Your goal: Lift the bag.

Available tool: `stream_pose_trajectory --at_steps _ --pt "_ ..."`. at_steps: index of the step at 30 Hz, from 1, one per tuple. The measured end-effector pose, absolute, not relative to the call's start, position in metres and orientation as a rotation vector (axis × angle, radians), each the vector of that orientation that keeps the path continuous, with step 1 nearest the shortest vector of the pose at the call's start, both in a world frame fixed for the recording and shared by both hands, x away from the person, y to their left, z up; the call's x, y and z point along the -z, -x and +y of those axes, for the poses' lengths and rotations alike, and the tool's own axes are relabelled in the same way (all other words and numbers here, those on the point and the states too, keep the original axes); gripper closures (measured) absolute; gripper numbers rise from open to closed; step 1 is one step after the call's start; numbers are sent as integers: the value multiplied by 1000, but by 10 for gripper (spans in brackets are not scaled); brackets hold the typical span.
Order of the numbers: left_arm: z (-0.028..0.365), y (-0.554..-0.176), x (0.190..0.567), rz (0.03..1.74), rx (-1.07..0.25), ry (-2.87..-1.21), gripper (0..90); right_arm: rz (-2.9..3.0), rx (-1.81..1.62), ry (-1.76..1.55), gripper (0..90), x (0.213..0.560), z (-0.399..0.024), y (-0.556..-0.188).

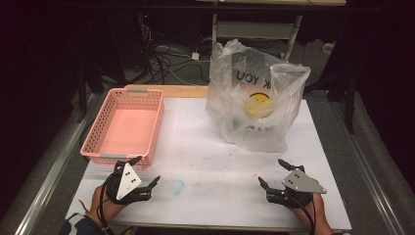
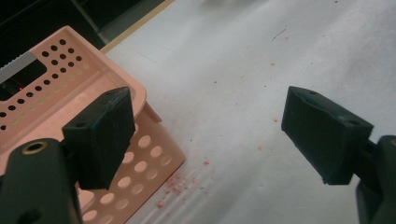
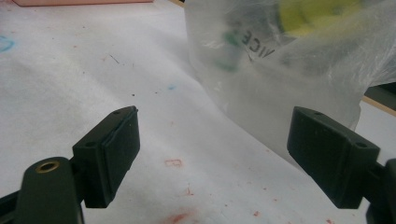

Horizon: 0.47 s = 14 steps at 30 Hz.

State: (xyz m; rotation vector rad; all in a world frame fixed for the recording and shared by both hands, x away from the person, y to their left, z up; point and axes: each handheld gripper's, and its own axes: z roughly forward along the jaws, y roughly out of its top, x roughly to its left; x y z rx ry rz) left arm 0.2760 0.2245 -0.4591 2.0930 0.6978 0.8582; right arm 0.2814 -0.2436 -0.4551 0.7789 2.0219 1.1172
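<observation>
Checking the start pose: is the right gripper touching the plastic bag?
Apart. High view: bare table separates the right gripper from the plastic bag.

One pink basket [image 1: 128,122] at left, one plastic bag [image 1: 254,98] far right, two grippers near

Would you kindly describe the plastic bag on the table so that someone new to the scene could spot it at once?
Start from the white table and look to its far right part, opposite the pink basket on the far left. There stands a plastic bag, upright and crumpled, ahead of the right gripper. It is the one see-through thing, with dark lettering and a yellow smiley face.
</observation>
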Motion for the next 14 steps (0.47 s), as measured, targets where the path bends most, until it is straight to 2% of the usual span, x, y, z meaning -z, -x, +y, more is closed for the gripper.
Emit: stream_pose_trajectory --at_steps 14 --pt "221 -281 460 686 -844 -2110 171 2034 -1108 -788 178 458 -245 -283"
